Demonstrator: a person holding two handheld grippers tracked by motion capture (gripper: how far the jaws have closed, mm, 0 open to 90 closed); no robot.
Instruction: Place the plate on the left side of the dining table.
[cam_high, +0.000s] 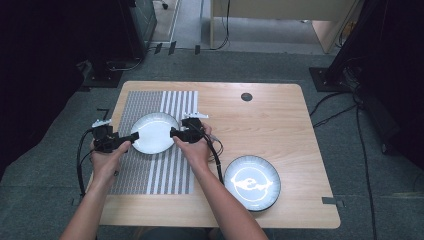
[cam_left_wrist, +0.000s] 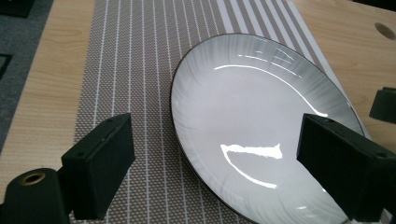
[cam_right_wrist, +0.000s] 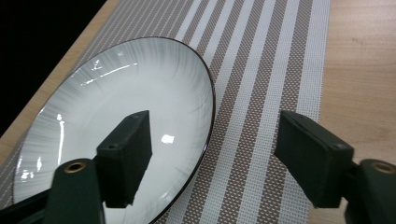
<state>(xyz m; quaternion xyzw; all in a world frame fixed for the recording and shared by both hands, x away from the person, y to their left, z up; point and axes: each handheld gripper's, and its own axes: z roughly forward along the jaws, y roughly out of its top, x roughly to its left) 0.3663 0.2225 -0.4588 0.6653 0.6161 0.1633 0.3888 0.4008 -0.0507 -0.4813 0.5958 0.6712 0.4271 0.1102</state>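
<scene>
jaws wide astride plate (cam_left_wrist: 252, 121), near rim cut off

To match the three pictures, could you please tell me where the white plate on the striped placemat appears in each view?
High view: white plate left of centre, between both tongs.
Left gripper view: centre to lower right.
Right gripper view: left half.
Shared landmark: the striped placemat beneath it.

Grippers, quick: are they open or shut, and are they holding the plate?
Left gripper: open, jaws astride the rim of the white plate, not pressing it.
Right gripper: open, jaws astride the plate's opposite rim, holding nothing.
</scene>
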